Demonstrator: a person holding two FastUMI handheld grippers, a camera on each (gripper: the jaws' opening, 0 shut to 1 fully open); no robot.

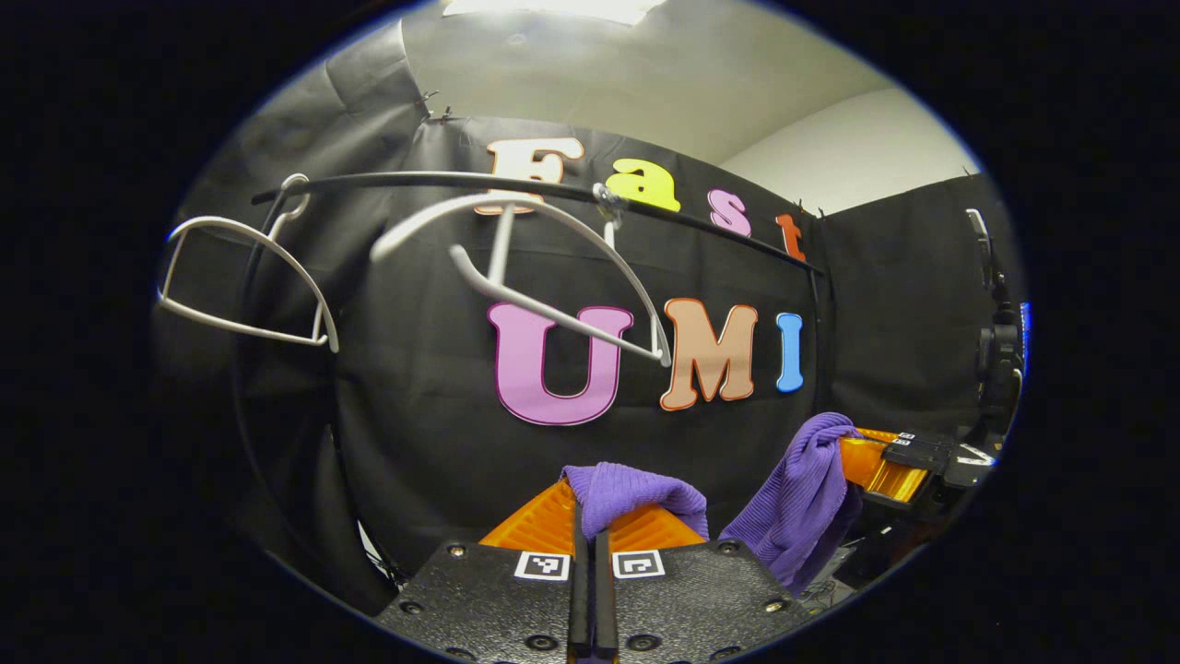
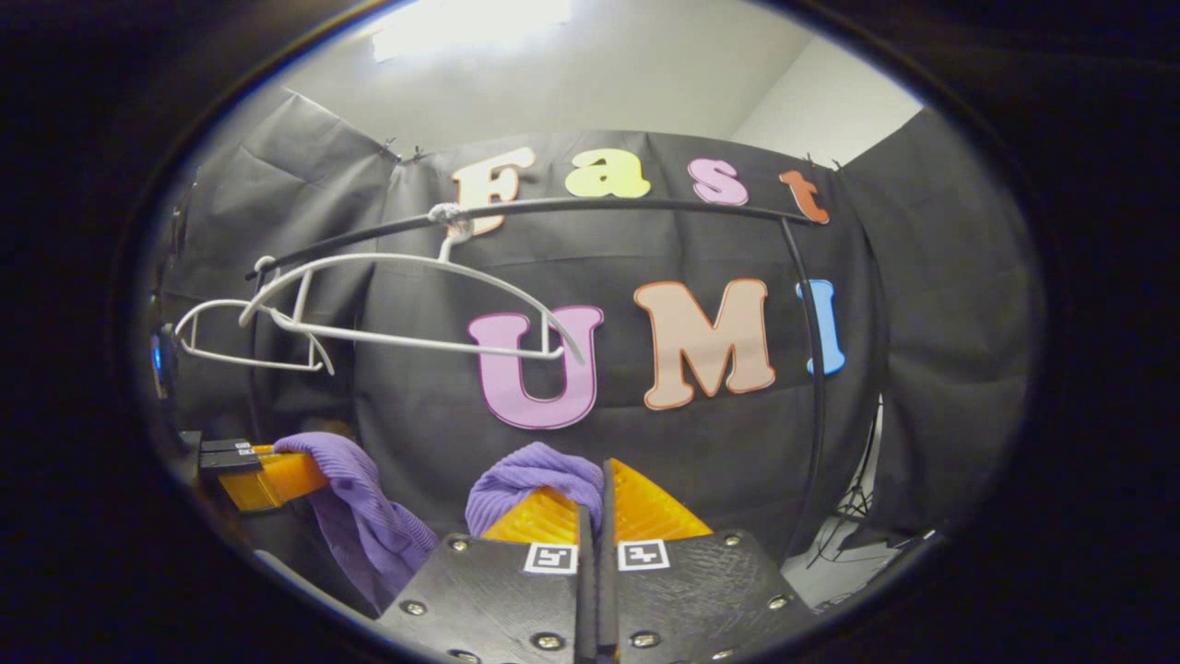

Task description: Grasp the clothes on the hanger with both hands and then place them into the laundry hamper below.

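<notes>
At the bottom centre of the left gripper view, the left gripper (image 1: 592, 526) has its fingers closed together on a fold of the purple garment (image 1: 636, 493), which bunches over the fingertips. At the bottom centre of the right gripper view, the right gripper (image 2: 597, 516) is likewise pinched tight on the same purple cloth (image 2: 535, 480). Each view also catches the other gripper farther off at its lower side, cloth draping from it. Behind, in the middle of both views, two white hangers (image 1: 516, 267) hang bare from a black rail (image 1: 442, 180) before the black booth wall. So the garment appears to be off its hanger and held by both hands; what seems left is lowering it into the hamper, whose whereabouts I cannot tell from here.
</notes>
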